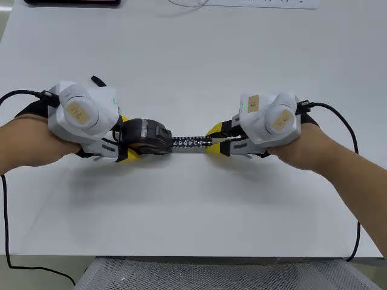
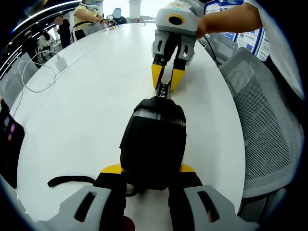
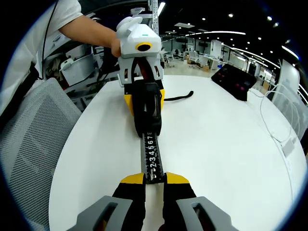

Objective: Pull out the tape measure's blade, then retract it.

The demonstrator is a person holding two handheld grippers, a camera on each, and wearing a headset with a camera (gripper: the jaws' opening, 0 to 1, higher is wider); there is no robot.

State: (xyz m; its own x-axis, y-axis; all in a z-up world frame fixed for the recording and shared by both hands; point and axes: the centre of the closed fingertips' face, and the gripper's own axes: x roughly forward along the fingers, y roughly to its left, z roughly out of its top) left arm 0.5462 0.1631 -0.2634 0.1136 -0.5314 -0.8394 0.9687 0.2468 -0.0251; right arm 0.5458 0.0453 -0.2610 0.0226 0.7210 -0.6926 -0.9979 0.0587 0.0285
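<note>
A black tape measure case (image 1: pixel 145 136) rests on the white table (image 1: pixel 193 60), clamped between the yellow-tipped jaws of my left gripper (image 1: pixel 126 140). In the left gripper view the case (image 2: pixel 154 142) sits just ahead of that gripper (image 2: pixel 150 169). A short length of blade (image 1: pixel 191 143) with printed numbers runs from the case toward the right. My right gripper (image 1: pixel 213 140) is shut on the blade's end. The right gripper view has the blade (image 3: pixel 151 156) running from its jaws (image 3: pixel 154 179) up to the case (image 3: pixel 147 113).
A black strap (image 3: pixel 180 97) trails from the case on the table. A dark flat device (image 3: pixel 235 77) and a white cable (image 3: pixel 281 127) lie at the far side. A mesh chair (image 1: pixel 217 275) stands at the table's near edge. People sit in the distance (image 2: pixel 89 14).
</note>
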